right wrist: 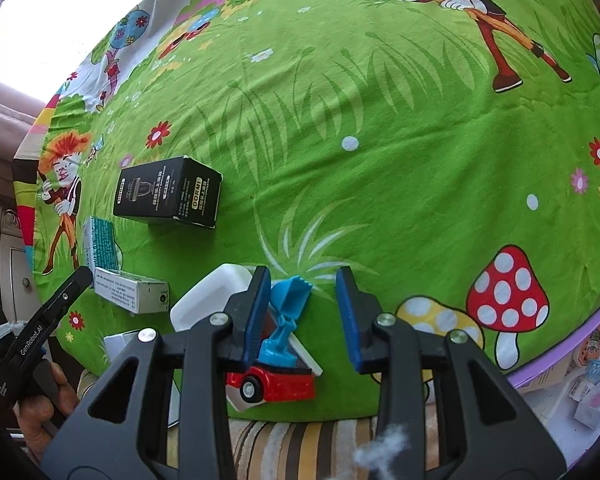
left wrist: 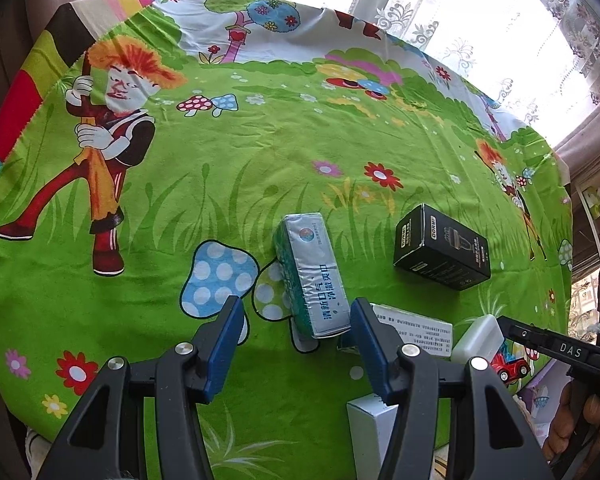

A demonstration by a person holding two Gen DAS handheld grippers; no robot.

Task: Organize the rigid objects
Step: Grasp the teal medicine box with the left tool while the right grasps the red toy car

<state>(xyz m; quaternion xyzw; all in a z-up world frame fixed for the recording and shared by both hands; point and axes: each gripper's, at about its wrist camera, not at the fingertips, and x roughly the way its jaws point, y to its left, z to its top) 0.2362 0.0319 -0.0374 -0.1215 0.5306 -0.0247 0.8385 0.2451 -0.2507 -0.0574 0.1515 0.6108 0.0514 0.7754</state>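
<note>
My left gripper (left wrist: pixel 298 312) is open, its blue pads either side of the near end of a teal and silver carton (left wrist: pixel 312 274) lying on the green cartoon cloth (left wrist: pixel 260 152). A black box (left wrist: pixel 442 248) lies to its right, also in the right wrist view (right wrist: pixel 168 192). A white printed box (left wrist: pixel 416 330) and a white plastic container (left wrist: pixel 478 338) lie near the front edge. My right gripper (right wrist: pixel 304 284) is open over a red and blue toy digger (right wrist: pixel 278 360), whose blue scoop (right wrist: pixel 294 296) sits between the pads, against the left one.
Another white box (left wrist: pixel 370 432) lies under my left gripper's right finger. Window curtains (left wrist: pixel 500 20) stand behind the table. A striped rug (right wrist: pixel 300 448) and a box of small cartons (right wrist: pixel 588 380) lie below the table's front edge.
</note>
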